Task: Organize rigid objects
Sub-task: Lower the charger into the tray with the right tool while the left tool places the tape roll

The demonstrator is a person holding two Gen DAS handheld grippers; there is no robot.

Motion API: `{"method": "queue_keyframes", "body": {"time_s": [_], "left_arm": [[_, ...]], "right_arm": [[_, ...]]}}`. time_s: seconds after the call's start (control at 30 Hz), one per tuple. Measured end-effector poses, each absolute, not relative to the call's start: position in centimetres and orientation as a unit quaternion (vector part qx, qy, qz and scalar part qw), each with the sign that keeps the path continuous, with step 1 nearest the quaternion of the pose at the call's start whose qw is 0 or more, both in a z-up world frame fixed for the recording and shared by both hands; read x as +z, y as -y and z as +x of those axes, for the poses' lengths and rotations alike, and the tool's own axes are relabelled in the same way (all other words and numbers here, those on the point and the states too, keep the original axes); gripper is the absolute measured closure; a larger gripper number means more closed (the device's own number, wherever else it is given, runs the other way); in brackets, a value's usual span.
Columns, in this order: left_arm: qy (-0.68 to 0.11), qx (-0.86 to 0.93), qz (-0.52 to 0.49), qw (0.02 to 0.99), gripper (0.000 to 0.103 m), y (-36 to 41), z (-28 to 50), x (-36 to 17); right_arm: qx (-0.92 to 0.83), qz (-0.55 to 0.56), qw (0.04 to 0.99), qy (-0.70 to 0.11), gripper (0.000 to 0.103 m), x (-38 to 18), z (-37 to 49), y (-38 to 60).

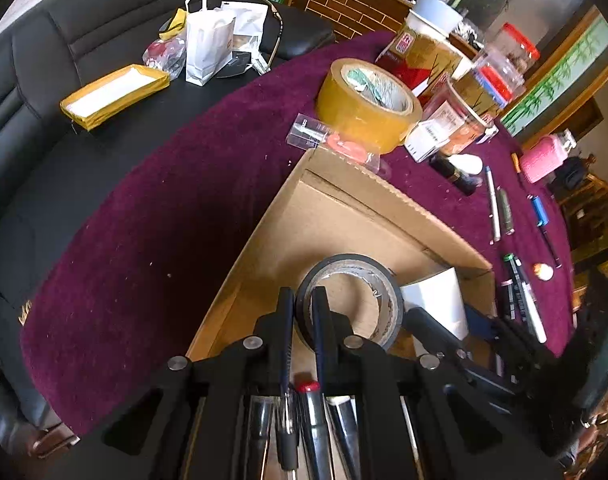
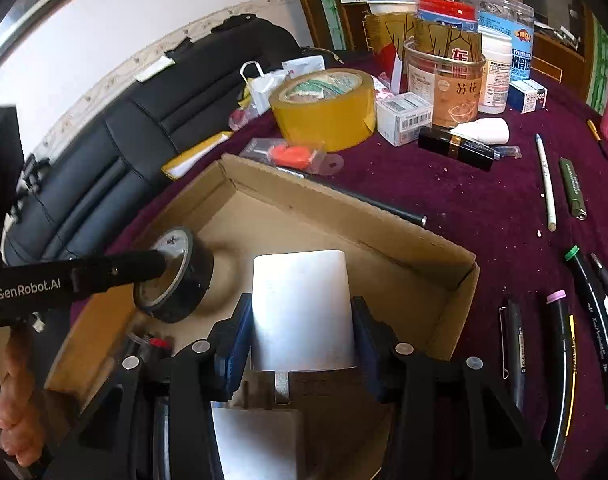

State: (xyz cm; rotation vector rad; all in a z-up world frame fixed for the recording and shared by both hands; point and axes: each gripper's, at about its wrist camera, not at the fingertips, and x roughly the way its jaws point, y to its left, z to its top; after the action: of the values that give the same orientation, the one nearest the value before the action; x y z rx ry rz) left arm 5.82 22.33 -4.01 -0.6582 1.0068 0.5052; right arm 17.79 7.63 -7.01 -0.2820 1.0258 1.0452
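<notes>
Both tongs hung over the open brown cardboard box [image 1: 344, 216] on the purple velvet tablecloth [image 1: 144, 220].

Through the left wrist camera, the left gripper [image 1: 303, 312] was closed down tight, its two black fingers pinching the wall of the black roll of tape [image 1: 350, 300], one finger outside the ring and one inside it; the roll stood over the box floor, near the box's middle; a white rectangular block [image 1: 436, 300] showed just right of the roll, with the other gripper's black frame beside it; behind the box stood the wide yellow roll of packing tape [image 1: 366, 104]; a row of pens and markers [image 1: 516, 280] lay on the cloth to the right, outside the box.

Through the right wrist camera, the right gripper [image 2: 302, 332] stood fairly wide, its blue-padded fingers [image 2: 236, 336] pressed on either side of the white block [image 2: 302, 308], which was held inside the box above its floor; to the left the left gripper [image 2: 160, 266] gripped the black tape roll [image 2: 176, 280], tilted on edge by the box's left wall; a person's hand [image 2: 12, 412] showed at the lower left edge.
</notes>
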Motion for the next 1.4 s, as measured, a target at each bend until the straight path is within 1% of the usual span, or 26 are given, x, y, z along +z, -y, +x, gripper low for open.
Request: {"method": "queue_keyframes", "body": {"time_s": [0.33,0.57,0.8,0.9,0.93,0.97,1.0,1.03,1.07,1.1,1.17,1.27,1.4], "left_arm": [[-0.495,0.254,-0.27,0.786,0.094,-22.1,7.2,-5.4],[-0.498,0.264,-0.254,0.786,0.094,-21.7,7.5,-5.7],[-0.496,0.263,-0.259,0.786,0.094,-21.7,7.4,-5.7],[-0.494,0.259,-0.265,0.787,0.092,-21.8,7.3,-5.8],[-0.493,0.256,-0.272,0.786,0.09,-21.9,7.2,-5.9],[-0.489,0.255,-0.278,0.786,0.082,-22.0,7.1,-5.8],[-0.485,0.256,-0.28,0.788,0.077,-22.0,6.9,-5.6],[-0.478,0.259,-0.282,0.791,0.07,-22.0,6.7,-5.4],[-0.466,0.261,-0.283,0.797,0.065,-21.9,6.2,-4.8],[-0.46,0.259,-0.284,0.801,0.062,-21.7,5.8,-4.4],[-0.45,0.257,-0.293,0.804,0.051,-21.5,5.1,-3.7],[-0.432,0.262,-0.308,0.806,0.044,-20.5,3.7,-2.6],[-0.415,0.254,-0.328,0.81,0.041,-17.9,2.0,-1.1]], "right_arm": [[0.459,-0.173,0.75,-0.444,0.051,-7.3,16.9,-8.3],[0.461,-0.177,0.748,-0.444,0.051,-7.4,16.8,-8.1],[0.464,-0.197,0.745,-0.437,0.05,-7.6,16.4,-8.5],[0.471,-0.197,0.74,-0.438,0.048,-7.5,16.4,-8.3],[0.474,-0.192,0.739,-0.44,0.047,-7.5,16.5,-8.2],[0.481,-0.183,0.735,-0.442,0.047,-7.4,16.6,-8.1],[0.487,-0.173,0.733,-0.442,0.047,-7.2,16.8,-7.9],[0.491,-0.163,0.733,-0.442,0.046,-7.0,17.0,-7.6],[0.493,-0.155,0.733,-0.443,0.046,-6.8,17.1,-7.4],[0.498,-0.141,0.732,-0.443,0.044,-6.5,17.2,-7.0],[0.511,-0.12,0.73,-0.438,0.042,-5.8,17.4,-6.4],[0.53,-0.097,0.725,-0.428,0.042,-4.8,17.2,-5.7],[0.562,-0.058,0.708,-0.425,0.042,-2.7,17.0,-4.0]]}}
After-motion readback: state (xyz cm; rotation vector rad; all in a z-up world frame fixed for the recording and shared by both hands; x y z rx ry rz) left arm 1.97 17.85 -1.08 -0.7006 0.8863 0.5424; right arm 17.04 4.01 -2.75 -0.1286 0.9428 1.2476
